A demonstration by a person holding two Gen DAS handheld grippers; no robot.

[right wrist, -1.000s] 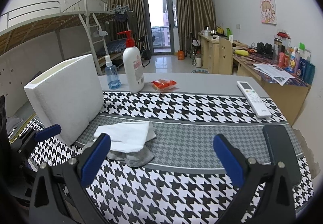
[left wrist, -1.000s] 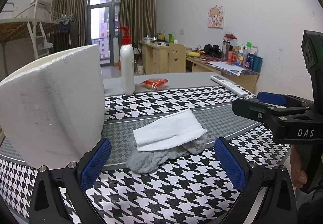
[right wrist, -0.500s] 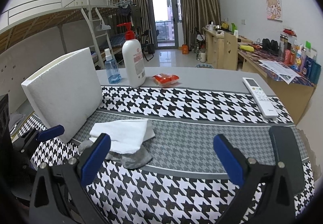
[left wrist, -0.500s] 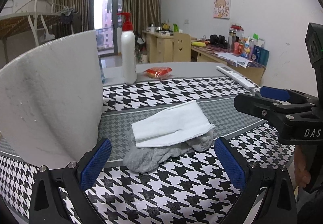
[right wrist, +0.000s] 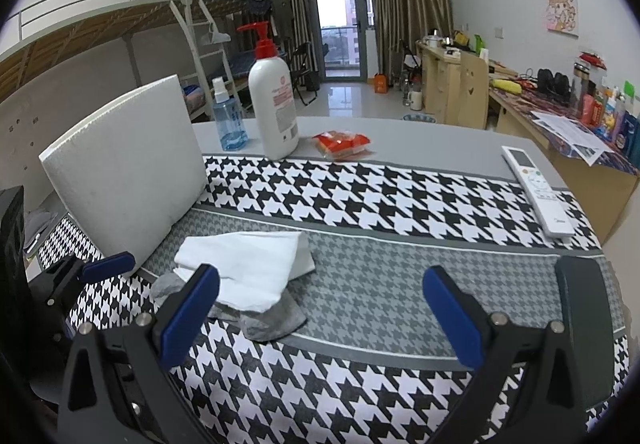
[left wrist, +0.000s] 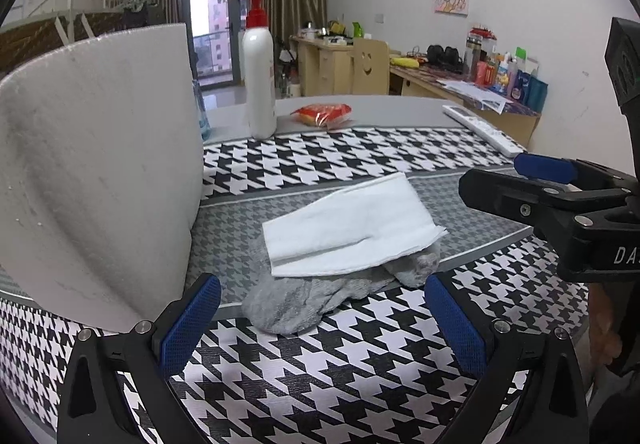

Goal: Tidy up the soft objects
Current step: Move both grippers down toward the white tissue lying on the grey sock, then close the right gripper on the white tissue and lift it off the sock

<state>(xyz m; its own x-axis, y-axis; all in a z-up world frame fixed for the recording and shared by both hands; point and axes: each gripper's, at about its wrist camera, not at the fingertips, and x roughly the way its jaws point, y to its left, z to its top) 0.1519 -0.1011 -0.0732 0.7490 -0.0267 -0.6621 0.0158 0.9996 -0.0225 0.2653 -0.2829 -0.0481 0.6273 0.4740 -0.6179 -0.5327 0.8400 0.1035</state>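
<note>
White foam, a tall board (left wrist: 96, 179) of it, fills the left wrist view from nine to eleven o'clock, standing on the houndstooth tablecloth (left wrist: 320, 372). At centre a folded white tissue (left wrist: 352, 228) lies on top of a crumpled grey sock (left wrist: 296, 304), whose toe end pokes out at five o'clock of the paper. The left gripper (left wrist: 322, 318) hangs just short of this pile with its blue pads spread wide and nothing between them; the sock sits right in the gap's line. At three o'clock the right gripper (left wrist: 548, 183) shows side-on. A pump bottle (left wrist: 259, 75) and a red snack packet (left wrist: 322, 113) stand at twelve o'clock, well apart from the pile.

From the right wrist view, the same tissue (right wrist: 248, 268) and sock (right wrist: 272, 318) lie at nine to ten o'clock of centre, beside the foam board (right wrist: 124, 167). The right gripper (right wrist: 320, 314) is also wide apart and empty, aimed at bare cloth to the pile's right. A remote control (right wrist: 536, 189) rests at two o'clock, a blue spray bottle (right wrist: 228, 119) at eleven.

Judging by this, the step in hand is the approach: nothing soft is gripped yet. The next move likely calls for lowering the left tongs over the tissue's edge and pinching only that layer, so the sock stays put.
</note>
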